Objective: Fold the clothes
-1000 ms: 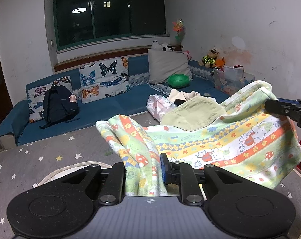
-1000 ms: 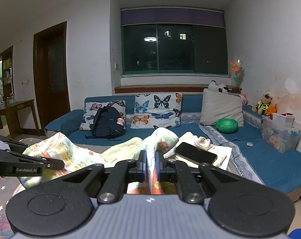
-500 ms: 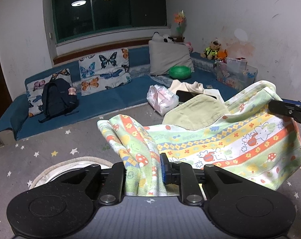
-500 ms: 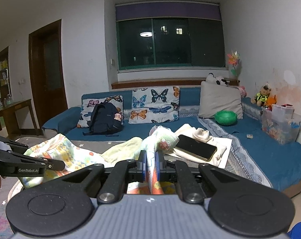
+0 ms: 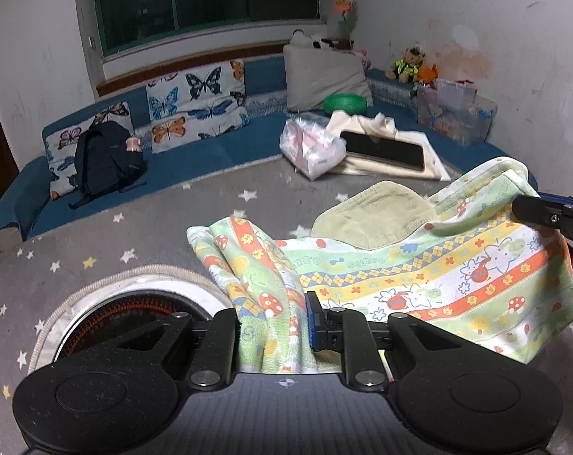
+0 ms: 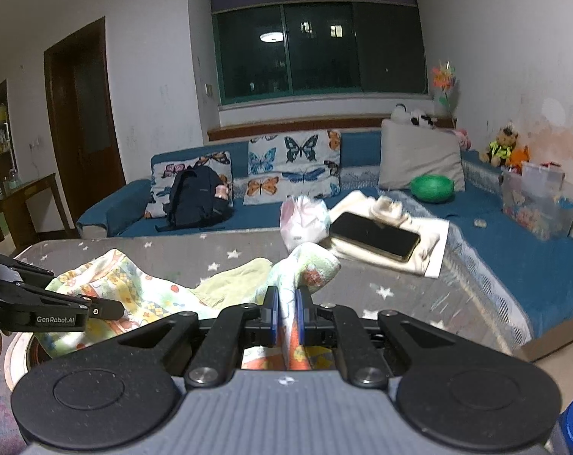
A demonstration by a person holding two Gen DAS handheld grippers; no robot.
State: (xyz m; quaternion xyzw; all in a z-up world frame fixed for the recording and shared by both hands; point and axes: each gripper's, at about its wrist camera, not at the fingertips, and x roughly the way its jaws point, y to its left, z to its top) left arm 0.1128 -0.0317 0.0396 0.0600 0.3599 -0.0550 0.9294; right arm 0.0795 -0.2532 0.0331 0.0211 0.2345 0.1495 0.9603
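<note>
I hold the striped, cartoon-print cotton garment (image 5: 419, 276) clamped in left gripper (image 5: 273, 320) and right gripper (image 6: 285, 313), mid-fold; next, lay it flat

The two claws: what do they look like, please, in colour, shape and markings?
Both the left claw and the right claw are matte black, with round discs, silver bolts and blue pads. The left claw's side reads "GenRobot.AI" in white.

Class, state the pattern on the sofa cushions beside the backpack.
Butterflies, multicoloured on white, on the cushions; clearest in the right wrist view.
</note>
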